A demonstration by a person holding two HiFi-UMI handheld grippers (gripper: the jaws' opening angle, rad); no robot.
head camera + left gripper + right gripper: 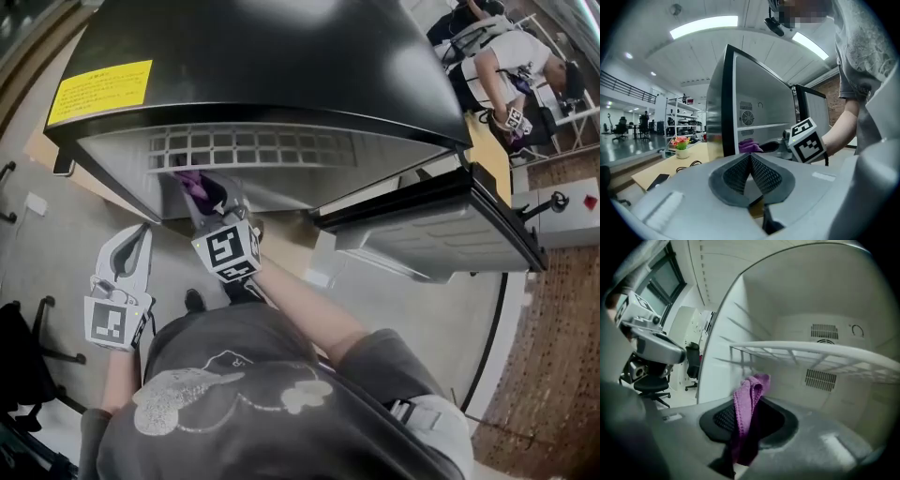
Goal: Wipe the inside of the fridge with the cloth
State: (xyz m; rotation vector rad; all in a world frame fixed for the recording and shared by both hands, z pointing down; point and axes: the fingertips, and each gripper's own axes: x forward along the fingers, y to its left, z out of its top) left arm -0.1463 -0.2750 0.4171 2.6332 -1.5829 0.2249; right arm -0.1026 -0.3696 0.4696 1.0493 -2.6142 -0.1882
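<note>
Nearest my head camera, my left gripper (134, 246) hangs outside the fridge (281, 66), low beside its open front, jaws pressed together on nothing, while my right gripper (208, 202) reaches inside beneath the wire shelf (811, 352), clamped on the purple cloth (749, 392).

Person in a grey T-shirt (281, 394), with pale grey tongs carrying marker cubes.
The short-sleeved shirt bears a pale, cloud-like print (225, 389) across the front, and a black camera mount (774, 24) sits at the head. The left tongs (141, 232) and right tongs (204, 192) have smooth light-grey plastic bodies. Each carries a white cube printed with black square markers, the left cube (117, 323) and the right cube (228, 251). The jaw pads (761, 176) are dark grey with a fine mesh texture.
</note>
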